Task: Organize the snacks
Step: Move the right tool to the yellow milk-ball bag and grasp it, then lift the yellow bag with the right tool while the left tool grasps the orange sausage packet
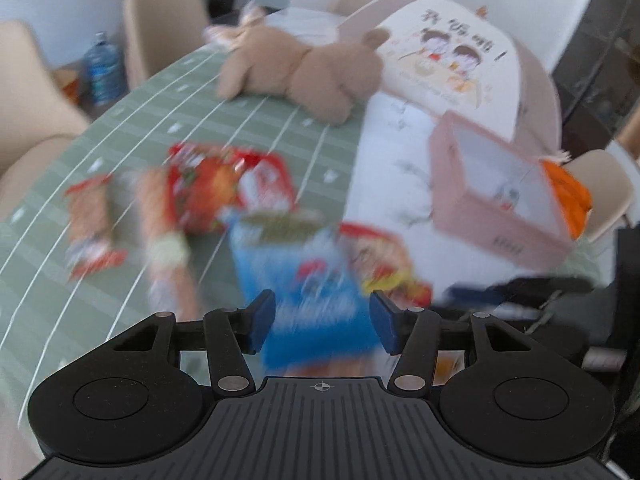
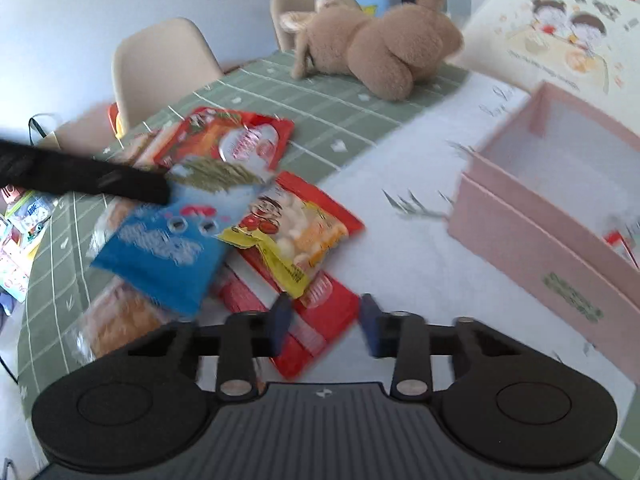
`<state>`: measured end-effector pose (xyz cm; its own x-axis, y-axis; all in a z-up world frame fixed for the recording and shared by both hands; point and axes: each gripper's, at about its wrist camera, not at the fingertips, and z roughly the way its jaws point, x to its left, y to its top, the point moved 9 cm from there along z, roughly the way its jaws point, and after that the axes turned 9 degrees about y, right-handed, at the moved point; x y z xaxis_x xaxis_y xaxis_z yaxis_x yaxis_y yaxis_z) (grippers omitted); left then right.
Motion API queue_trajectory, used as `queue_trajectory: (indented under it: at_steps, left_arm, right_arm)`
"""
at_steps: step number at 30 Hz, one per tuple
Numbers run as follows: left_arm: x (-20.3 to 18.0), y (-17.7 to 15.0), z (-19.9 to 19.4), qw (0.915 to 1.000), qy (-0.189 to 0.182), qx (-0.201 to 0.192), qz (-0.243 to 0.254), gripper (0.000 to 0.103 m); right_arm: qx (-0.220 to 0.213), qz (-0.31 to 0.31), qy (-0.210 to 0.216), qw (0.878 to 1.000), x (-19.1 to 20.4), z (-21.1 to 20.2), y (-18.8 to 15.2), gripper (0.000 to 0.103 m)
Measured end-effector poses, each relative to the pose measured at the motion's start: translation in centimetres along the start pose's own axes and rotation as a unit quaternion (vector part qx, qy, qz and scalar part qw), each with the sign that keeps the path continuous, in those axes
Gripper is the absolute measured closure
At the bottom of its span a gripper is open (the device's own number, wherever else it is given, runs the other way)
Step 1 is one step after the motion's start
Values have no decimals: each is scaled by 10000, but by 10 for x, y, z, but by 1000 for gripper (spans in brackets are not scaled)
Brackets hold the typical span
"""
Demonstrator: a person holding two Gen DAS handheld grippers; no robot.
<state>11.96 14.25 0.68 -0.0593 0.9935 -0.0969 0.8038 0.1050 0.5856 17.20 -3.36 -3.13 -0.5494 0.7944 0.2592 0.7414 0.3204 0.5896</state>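
The left gripper point(image 1: 322, 320) was found clamped on the blue bag point(image 1: 304, 280). The bag filled the gap between its pads. In the right wrist view the bag hung tilted from that gripper's tip, above the other packs. This grip is a judgement, as the left view was badly blurred.

The right gripper point(image 2: 324, 324) had its jaws apart, with neither pad seen pressing on anything. A red pack point(image 2: 320, 312) lay flat directly beneath and between them. One corner of it reached toward the camera. Its long axis ran on a diagonal, from far left to near right, and so lay skew to the line joining the pads. A yellow-and-red pack point(image 2: 296, 232) overlapped its far end.

The pink box point(image 2: 540, 240) stood open on the white cloth point(image 2: 400, 248), to the right of both grippers and well apart from the snack pile. A little packaging already showed inside it (contents too blurred to name). The box was nearer the right gripper than the left.

The bag's way to the box ran rightward, over the pile and in front of the right gripper. The bag would probably go in first. The red pack looked ready for a pinch across its short side, though the wrist might need to roll to square the pads to it. A plush bear point(image 2: 384, 48) lay on the far side, clear of that route.
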Motion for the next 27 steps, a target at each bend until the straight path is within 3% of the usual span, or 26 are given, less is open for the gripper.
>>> queue_trajectory:
  at_steps: [2, 7, 10, 13, 18, 23, 25, 27]
  left_arm:
    - [1, -21, -4, 9997, 232, 89, 31, 46]
    - [-11, -53, 1, 9987, 317, 315, 229, 44]
    - [-19, -55, 3, 9985, 367, 224, 325, 43]
    - [-28, -60, 0, 9988, 174, 276, 371, 44]
    - [-33, -75, -11, 9983, 196, 321, 441, 46]
    - [-27, -73, -30, 9996, 219, 148, 101, 46]
    - [-32, -71, -38, 9999, 104, 108, 29, 46]
    - [-43, -71, -40, 9995, -243, 223, -8, 46]
  right_arm:
    - [-39, -21, -239, 9997, -13, -13, -12, 73]
    - [-50, 120, -514, 9986, -32, -40, -40, 73]
    - [-55, 279, -470, 9985, -34, -55, -52, 72]
    - [-159, 362, -251, 9989, -24, -65, -53, 69]
    - [-543, 103, -123, 9984, 3, -63, -20, 37]
    - [-844, 233, -98, 9961, 15, -21, 39, 30]
    - [-706, 245, -165, 9971, 18, 7, 58, 30]
    - [-411, 299, -200, 9985, 16, 33, 65, 32]
